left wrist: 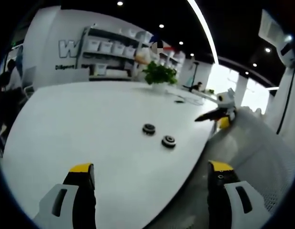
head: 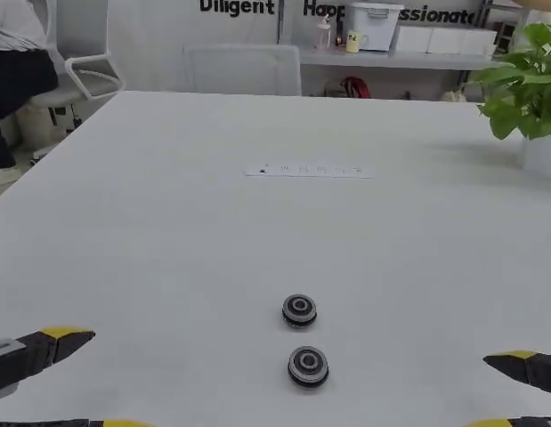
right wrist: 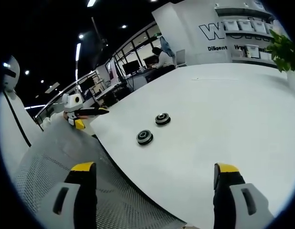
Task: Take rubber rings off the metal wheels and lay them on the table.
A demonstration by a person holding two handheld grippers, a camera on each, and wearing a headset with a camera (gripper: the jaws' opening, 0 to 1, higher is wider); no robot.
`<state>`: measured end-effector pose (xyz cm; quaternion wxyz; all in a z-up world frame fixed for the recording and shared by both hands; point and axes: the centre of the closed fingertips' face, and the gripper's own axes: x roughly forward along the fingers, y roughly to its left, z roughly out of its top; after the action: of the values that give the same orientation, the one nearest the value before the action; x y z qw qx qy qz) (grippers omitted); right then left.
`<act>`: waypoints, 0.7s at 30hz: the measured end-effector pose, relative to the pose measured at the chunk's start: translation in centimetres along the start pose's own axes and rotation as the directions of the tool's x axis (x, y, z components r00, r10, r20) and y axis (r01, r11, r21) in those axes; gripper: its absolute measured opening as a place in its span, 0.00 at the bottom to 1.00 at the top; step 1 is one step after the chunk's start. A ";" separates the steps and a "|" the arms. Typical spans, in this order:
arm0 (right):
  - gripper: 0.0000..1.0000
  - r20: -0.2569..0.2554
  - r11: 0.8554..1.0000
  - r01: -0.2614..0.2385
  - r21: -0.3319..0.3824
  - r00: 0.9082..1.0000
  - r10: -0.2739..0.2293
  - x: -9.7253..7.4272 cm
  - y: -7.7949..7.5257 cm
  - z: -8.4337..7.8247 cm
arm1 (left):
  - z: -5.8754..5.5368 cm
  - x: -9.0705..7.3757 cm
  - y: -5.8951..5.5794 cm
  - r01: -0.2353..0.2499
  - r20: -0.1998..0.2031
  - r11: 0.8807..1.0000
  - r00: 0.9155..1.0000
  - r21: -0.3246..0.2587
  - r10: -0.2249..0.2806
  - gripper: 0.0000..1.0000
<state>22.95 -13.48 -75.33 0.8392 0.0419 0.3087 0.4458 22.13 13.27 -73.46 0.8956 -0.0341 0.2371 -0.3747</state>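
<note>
1. The left gripper (left wrist: pixel 149 171) hovers at the near edge of the table (head: pixel 168 231), its jaws spread wide with nothing between them. The two wheels lie ahead of it and off to its right, well apart from it.
2. Between the two grippers sit the near wheel (head: pixel 308 366) and, just beyond it, the far wheel (head: pixel 299 310), apart from each other. Each one wears its dark rubber ring around a metal centre. By that I judge the task has hardly begun: both rings are yet to be pulled off and laid down.
3. The right gripper (right wrist: pixel 154 168) also hangs at the table edge, jaws wide apart and empty. The wheels lie ahead of it and to its left, out of reach.
4. The table is white and smooth; a pale strip (head: pixel 309 170) lies far beyond the wheels.
5. Past the left gripper stands a white chair (head: pixel 84 67); at the back, a shelf (head: pixel 391 55) with boxes; beyond the right gripper, a green plant (head: pixel 524 80).
</note>
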 end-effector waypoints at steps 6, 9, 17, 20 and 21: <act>1.00 -0.007 1.000 -0.014 -0.010 1.000 0.014 0.3 0.1 -0.1 | 1.0 0.0 0.0 0.011 0.002 1.000 1.000 0.022 -0.011 1.00; 1.00 0.000 1.000 -0.018 -0.015 1.000 0.018 0.4 0.1 0.1 | 1.7 0.0 0.1 0.016 0.008 0.999 1.000 0.032 -0.016 1.00; 1.00 0.007 0.999 -0.030 -0.021 1.000 0.030 0.8 -0.1 0.8 | 4.2 0.3 0.4 0.032 0.016 0.994 0.999 0.103 -0.034 1.00; 1.00 0.013 0.999 -0.028 -0.030 1.000 0.028 0.8 -0.4 1.5 | 5.2 0.5 0.2 0.042 0.022 0.990 0.999 0.133 -0.045 1.00; 1.00 0.016 0.999 -0.029 -0.032 0.999 0.030 0.9 -0.5 1.8 | 5.7 0.5 0.2 0.046 0.025 0.988 0.998 0.146 -0.050 1.00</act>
<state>24.66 -12.74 -74.45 0.8355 0.0368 0.2941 0.4626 25.17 12.39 -68.69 0.8897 0.0201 0.1957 -0.4120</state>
